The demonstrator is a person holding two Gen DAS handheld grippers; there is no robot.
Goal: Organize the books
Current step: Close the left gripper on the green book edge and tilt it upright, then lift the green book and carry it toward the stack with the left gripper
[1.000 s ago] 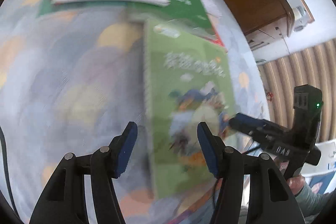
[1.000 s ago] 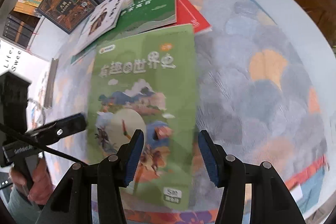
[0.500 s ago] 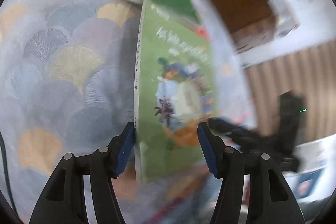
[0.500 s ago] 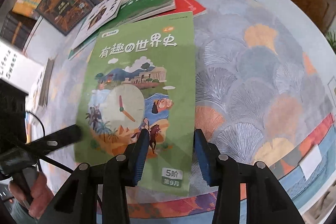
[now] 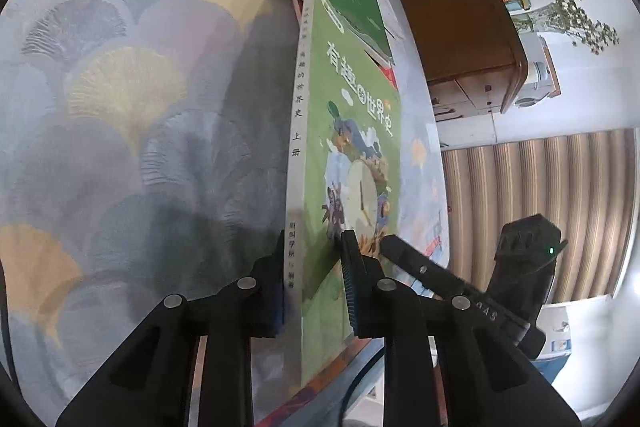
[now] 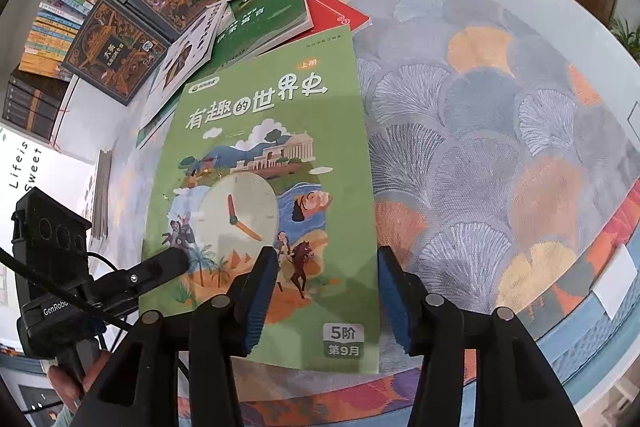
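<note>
My left gripper [image 5: 312, 267] is closing on the spine edge of the green history book [image 6: 264, 155], pads pressing both faces low in the frame; I should grip firmly near the spine so the cover doesn't flop. My right gripper [image 6: 324, 291] is opening, pads off the book, straddling its lower right corner. The book seems partly lifted off the patterned tablecloth [image 6: 500, 147]. The scattered book pile [image 6: 256, 11], upper left, crowds its far edge.
</note>
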